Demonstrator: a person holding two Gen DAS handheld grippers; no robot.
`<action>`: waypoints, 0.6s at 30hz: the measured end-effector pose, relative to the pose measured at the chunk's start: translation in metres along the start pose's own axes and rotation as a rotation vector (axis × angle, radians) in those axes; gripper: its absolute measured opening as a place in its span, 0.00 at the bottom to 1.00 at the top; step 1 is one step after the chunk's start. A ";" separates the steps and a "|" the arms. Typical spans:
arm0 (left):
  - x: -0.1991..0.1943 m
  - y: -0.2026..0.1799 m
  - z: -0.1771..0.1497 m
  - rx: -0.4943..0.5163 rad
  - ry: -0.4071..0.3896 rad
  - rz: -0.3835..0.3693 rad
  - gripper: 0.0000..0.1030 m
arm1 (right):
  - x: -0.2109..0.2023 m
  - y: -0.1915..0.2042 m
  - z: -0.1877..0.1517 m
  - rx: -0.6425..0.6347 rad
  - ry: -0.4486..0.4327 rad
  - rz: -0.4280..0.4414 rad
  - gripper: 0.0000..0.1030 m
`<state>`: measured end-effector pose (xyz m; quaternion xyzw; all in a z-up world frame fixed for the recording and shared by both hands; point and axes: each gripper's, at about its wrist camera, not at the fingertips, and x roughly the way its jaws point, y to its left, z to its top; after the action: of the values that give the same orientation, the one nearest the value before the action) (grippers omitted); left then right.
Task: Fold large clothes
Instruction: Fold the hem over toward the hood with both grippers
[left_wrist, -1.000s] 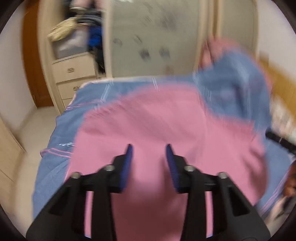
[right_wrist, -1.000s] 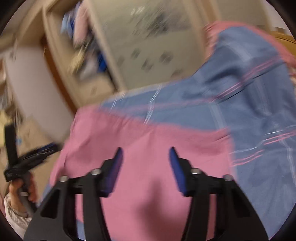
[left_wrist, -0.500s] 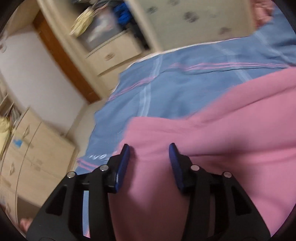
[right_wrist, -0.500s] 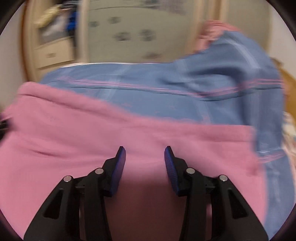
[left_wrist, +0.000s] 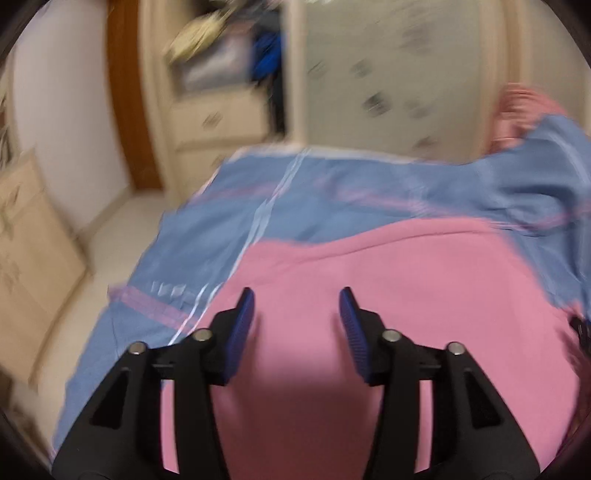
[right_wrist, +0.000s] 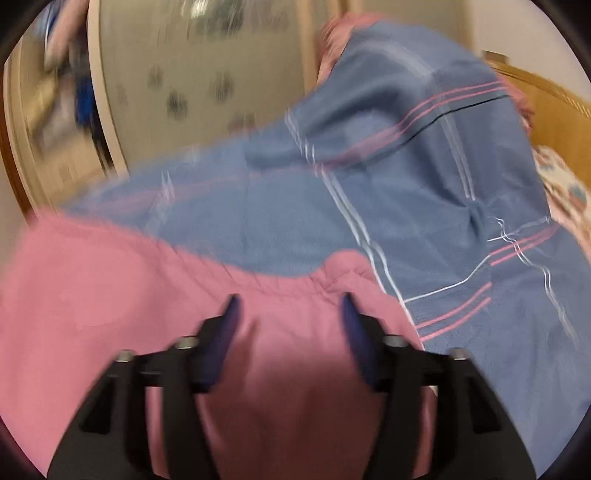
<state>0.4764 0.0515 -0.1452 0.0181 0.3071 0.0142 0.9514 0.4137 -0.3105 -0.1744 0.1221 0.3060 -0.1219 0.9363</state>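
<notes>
Since a sec ago both your claws spread wider. L claw (left_wrist: 296, 306) and R claw (right_wrist: 290, 312) are opening w/ nothing pinched, just over the near pink garment (left_wrist: 369, 288). It lies on the blue striped bedcover (right_wrist: 424, 206); wardrobe (left_wrist: 369, 74) beyond, far side.

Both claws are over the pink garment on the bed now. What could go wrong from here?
1. The pink garment lies on a loose blue bedspread; a deep pinch could grab both layers.
2. The right claw, jaws opening and empty, faces a bunched hem; it may catch one layer only, skewing the fold.
3. The left claw, also opening and empty, sits over flat cloth away from any edge, so closing may just slip.
</notes>
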 end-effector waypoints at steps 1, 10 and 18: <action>-0.012 -0.018 0.002 0.051 -0.015 -0.037 0.58 | -0.008 0.003 0.003 -0.002 -0.013 0.025 0.71; 0.047 -0.123 -0.030 0.311 0.150 -0.051 0.64 | 0.034 0.002 -0.025 -0.144 0.125 -0.053 0.72; 0.094 -0.121 -0.038 0.242 0.212 -0.055 0.70 | 0.064 0.009 -0.026 -0.149 0.161 -0.086 0.79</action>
<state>0.5322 -0.0646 -0.2362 0.1227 0.4056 -0.0472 0.9045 0.4525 -0.3044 -0.2320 0.0486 0.3934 -0.1286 0.9090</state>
